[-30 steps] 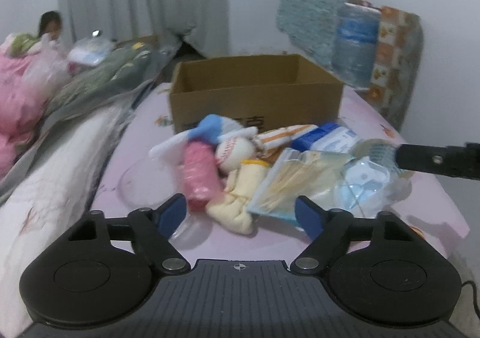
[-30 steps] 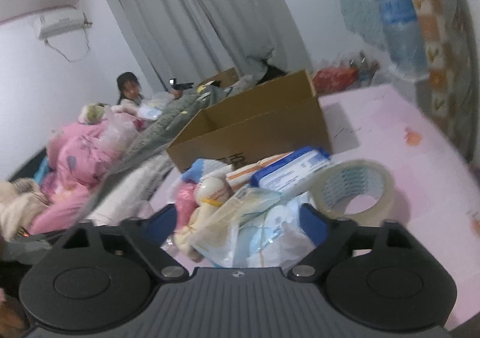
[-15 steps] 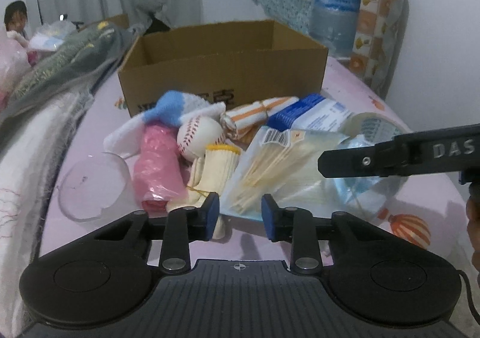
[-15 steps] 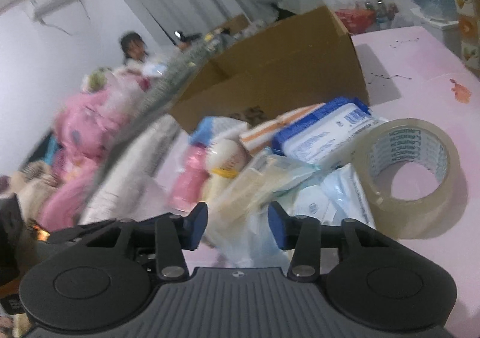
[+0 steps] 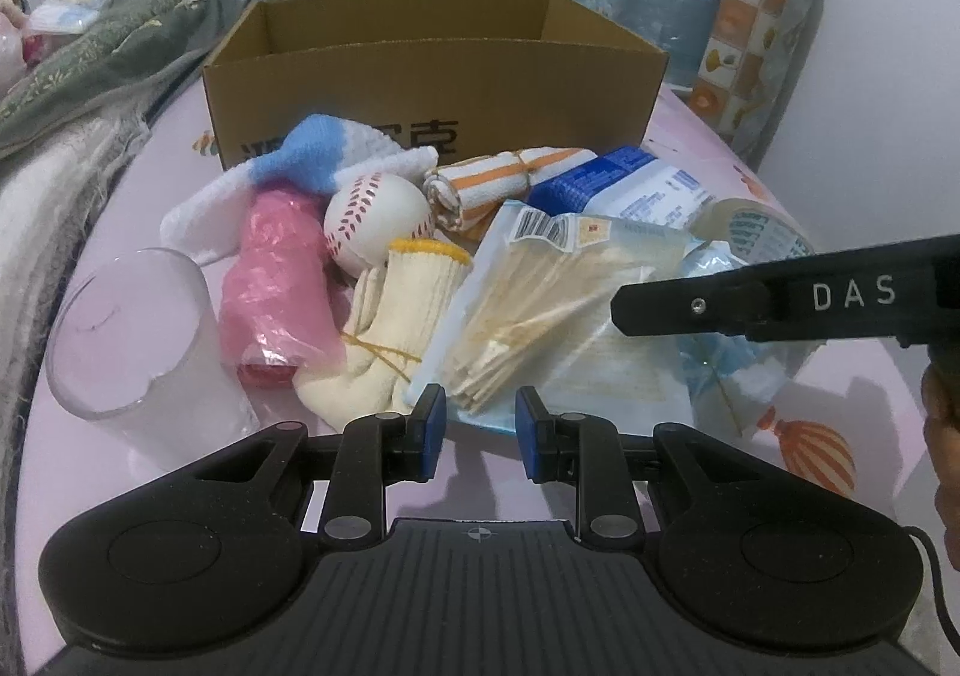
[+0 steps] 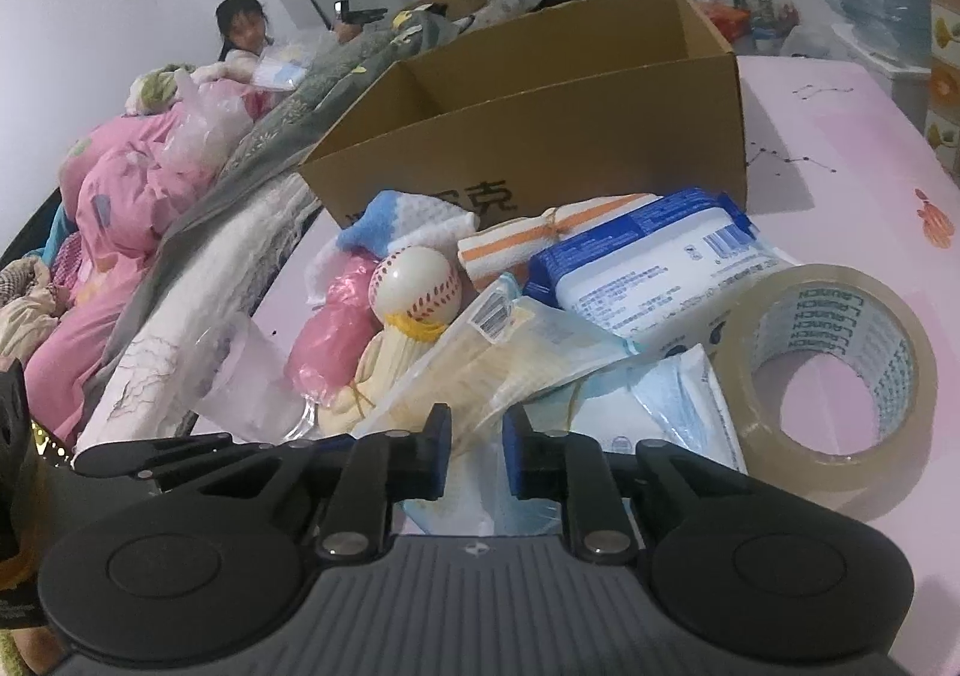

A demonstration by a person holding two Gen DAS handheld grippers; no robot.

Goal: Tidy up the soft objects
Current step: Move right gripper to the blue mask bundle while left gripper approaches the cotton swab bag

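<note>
Left claw (image 5: 477, 436): jaws just narrowed to a slim gap and holding nothing, only bare pink sheet (image 5: 150, 154) visible between the pads. Pitched downward at the near edge of the heap, short of contact with anything. Immediately beyond the left finger: glove bundle (image 5: 396, 328), cream knit with a yellow cuff, tied with a rubber band, lying on the sheet. Long axis noted as running away from the claw, fingers nearest, cuff farthest and resting against the ball (image 5: 378, 223). Bundle offset slightly to the left of the claw's centre line, not between the pads. Directly ahead of the gap: corner of the swab packet (image 5: 558, 304), flat and not soft goods. Left of the bundle and touching it: pink roll (image 5: 276, 280); further left, a clear cup (image 5: 132, 340). Behind the heap: open box (image 5: 432, 76), judged the likely destination. Right claw (image 6: 477, 454): jaws just drawn in as well, gap remaining; film of the packet and the mask bag (image 6: 672, 400) seen through the gap, no pinch evident, so recorded as holding nothing. Positioned over the packet side of the heap, tape (image 6: 840, 352) to its right. Judgement: left claw nearer the bundle; a small shift left and forward required, with the jaws reopened wider to straddle the bundle across its width.
</note>
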